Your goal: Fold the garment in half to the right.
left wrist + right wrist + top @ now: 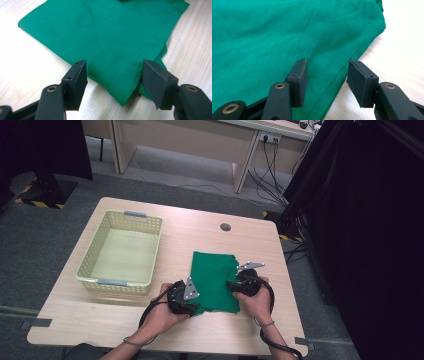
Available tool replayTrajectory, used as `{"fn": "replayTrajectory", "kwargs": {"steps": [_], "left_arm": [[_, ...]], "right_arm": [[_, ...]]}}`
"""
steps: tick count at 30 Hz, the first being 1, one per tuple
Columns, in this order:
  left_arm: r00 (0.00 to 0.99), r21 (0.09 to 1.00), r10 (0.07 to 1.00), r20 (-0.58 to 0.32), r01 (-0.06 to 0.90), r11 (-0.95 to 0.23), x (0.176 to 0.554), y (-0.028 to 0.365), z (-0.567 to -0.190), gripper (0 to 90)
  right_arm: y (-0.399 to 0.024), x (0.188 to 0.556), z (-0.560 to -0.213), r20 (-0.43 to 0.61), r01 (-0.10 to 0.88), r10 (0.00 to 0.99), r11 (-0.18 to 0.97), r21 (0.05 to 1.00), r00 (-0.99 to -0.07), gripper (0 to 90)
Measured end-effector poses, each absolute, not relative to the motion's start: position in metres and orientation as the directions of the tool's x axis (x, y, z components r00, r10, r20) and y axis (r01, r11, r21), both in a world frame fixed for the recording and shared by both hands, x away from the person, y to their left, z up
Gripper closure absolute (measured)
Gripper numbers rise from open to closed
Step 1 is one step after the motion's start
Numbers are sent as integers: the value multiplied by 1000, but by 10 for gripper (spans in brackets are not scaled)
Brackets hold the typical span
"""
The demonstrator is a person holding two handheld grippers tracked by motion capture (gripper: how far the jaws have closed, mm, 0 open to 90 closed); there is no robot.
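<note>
A folded green cloth (215, 280) lies flat on the wooden table (250, 240), right of centre. My left gripper (196, 307) is at the cloth's near left corner. In the left gripper view that corner of the cloth (100, 37) lies flat between the spread jaws of the left gripper (115, 76), and the pads do not press on it. My right gripper (231, 287) is at the cloth's right edge. In the right gripper view the right gripper (325, 75) stands open, straddling the hemmed edge of the cloth (274, 32), which is not pinched.
A pale yellow plastic basket (82, 270) stands on the table's left half, with nothing in it. A small round cable hole (225, 227) sits near the table's far edge. Bare wood runs right of the cloth. Desks and cables stand on the floor beyond.
</note>
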State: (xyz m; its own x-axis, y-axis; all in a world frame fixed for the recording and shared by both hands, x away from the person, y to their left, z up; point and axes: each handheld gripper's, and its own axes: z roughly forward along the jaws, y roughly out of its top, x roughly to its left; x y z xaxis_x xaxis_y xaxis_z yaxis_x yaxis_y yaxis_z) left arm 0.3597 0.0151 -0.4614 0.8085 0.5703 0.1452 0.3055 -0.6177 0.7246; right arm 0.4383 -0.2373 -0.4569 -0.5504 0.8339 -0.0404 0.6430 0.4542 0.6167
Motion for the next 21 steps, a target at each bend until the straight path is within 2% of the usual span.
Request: {"fn": "replayTrajectory", "kwargs": {"steps": [11, 21], "left_arm": [[803, 735, 579, 145, 305, -606, 362, 15, -458, 375], [763, 747, 628, 156, 325, -580, 365, 29, -450, 373]], "right_arm": [[-235, 437, -451, -54, 631, 844, 441, 639, -534, 508], [-226, 416, -448, -40, 604, 796, 489, 630, -603, 498]]}}
